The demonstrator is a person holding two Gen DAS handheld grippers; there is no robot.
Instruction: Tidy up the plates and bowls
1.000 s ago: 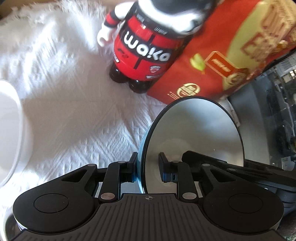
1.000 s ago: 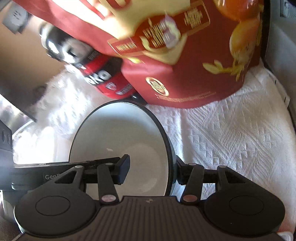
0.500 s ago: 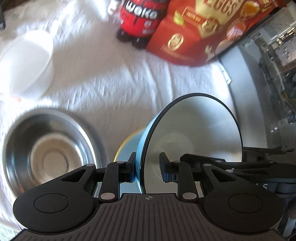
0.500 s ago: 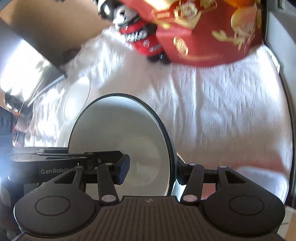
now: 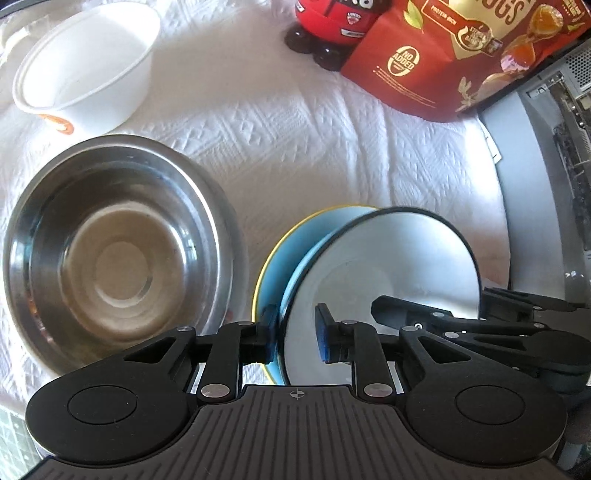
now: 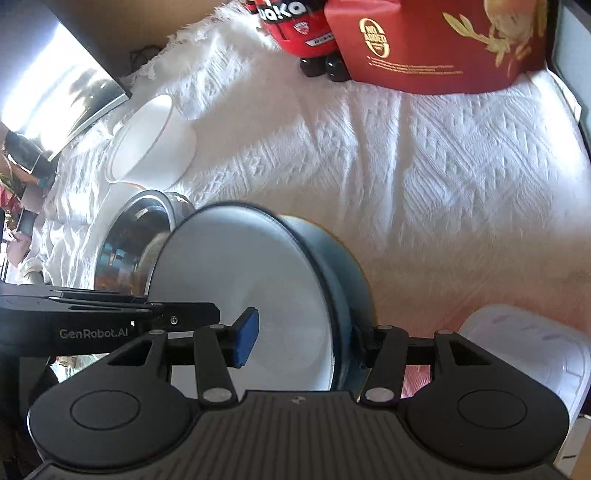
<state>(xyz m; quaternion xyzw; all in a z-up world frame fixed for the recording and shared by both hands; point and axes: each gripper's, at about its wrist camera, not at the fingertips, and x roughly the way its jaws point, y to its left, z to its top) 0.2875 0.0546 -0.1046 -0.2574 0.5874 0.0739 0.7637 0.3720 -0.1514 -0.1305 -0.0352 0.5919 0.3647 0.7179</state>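
Note:
A blue bowl [image 5: 388, 266] with a white inside and a dark rim hangs tilted between both grippers. My left gripper [image 5: 297, 334] straddles its near rim, one pad outside and one inside, and its jaws are closing on the wall. My right gripper [image 6: 303, 339] is shut on the opposite side of the bowl [image 6: 240, 266], blue pad inside and the other finger behind the outer wall. Just under the bowl lies a light blue plate [image 5: 280, 251] with a yellow rim. A steel bowl [image 5: 114, 251] sits to its left, and a white paper bowl [image 5: 85, 70] lies further back.
A white textured cloth [image 5: 295, 140] covers the table. At the back stand a red bag [image 5: 461, 55] and a red and black toy figure [image 5: 332, 22]. A grey computer case [image 5: 546, 166] borders the right edge. A white plastic lid [image 6: 528, 354] lies near the right gripper.
Both grippers have carried the blue bowl back from the red bag toward the near side. The steel bowl and the blue plate have come into view, and the bowl now hangs over the plate.

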